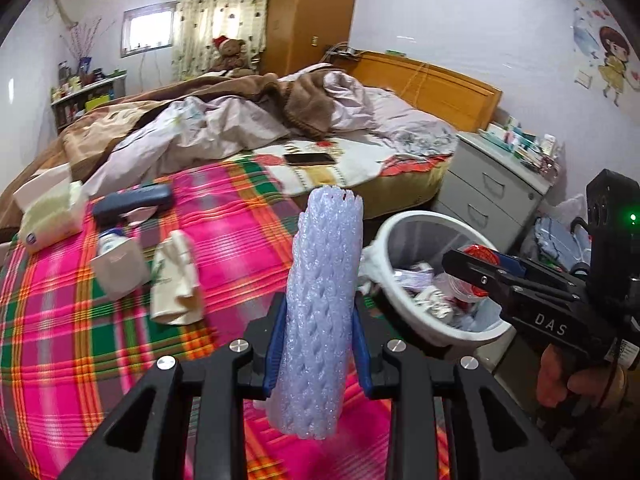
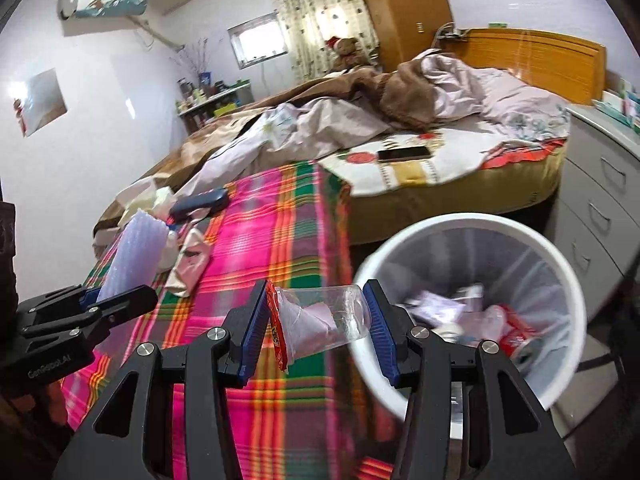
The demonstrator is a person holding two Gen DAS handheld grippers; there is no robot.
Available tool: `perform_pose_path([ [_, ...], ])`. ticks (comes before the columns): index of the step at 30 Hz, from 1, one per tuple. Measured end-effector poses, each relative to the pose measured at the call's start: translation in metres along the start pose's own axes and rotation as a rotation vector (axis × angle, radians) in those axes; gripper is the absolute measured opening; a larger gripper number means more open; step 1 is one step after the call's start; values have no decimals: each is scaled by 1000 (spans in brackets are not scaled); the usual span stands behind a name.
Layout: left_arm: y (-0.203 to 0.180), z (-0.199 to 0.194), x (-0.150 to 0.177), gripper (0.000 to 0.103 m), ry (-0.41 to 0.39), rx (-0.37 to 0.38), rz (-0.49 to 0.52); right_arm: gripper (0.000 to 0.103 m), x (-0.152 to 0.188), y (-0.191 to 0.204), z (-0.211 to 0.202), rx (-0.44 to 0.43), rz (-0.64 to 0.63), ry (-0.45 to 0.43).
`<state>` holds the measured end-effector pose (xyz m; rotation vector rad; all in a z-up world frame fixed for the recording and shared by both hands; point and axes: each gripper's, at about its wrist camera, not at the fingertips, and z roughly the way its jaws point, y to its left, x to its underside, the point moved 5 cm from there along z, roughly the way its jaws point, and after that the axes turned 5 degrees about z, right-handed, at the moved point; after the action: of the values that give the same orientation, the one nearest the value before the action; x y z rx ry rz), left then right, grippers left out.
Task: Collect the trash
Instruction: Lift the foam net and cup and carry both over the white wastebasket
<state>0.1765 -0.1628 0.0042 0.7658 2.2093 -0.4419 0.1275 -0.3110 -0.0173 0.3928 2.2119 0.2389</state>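
Note:
My left gripper (image 1: pixel 318 344) is shut on a pale purple foam net sleeve (image 1: pixel 324 300), held upright over the plaid bedspread; it also shows in the right wrist view (image 2: pixel 132 252). My right gripper (image 2: pixel 318 328) is shut on a clear plastic cup with a red lid (image 2: pixel 320 316), held at the left rim of the white trash bin (image 2: pixel 560 264). The bin (image 1: pixel 400 232) holds several crumpled wrappers. In the left wrist view the right gripper (image 1: pixel 476 268) reaches over the bin with the cup's red lid (image 1: pixel 482 256) showing.
On the plaid bedspread (image 1: pixel 240 232) lie a cream pouch (image 1: pixel 176 284), a white packet (image 1: pixel 118 264), a dark blue case (image 1: pixel 136 198) and a tissue pack (image 1: pixel 52 216). A phone (image 1: pixel 309 158) lies farther up the bed. A grey nightstand (image 1: pixel 488 184) stands behind the bin.

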Motion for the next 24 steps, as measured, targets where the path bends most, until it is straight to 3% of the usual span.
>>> perform_pose_path([
  [13,-77,37,-20,32,25,98,77,49,-3,-77,-15,127,86,-22],
  [24,-112,78,-23,32,88,140,84,49,0,-114,-6,192,104,25],
])
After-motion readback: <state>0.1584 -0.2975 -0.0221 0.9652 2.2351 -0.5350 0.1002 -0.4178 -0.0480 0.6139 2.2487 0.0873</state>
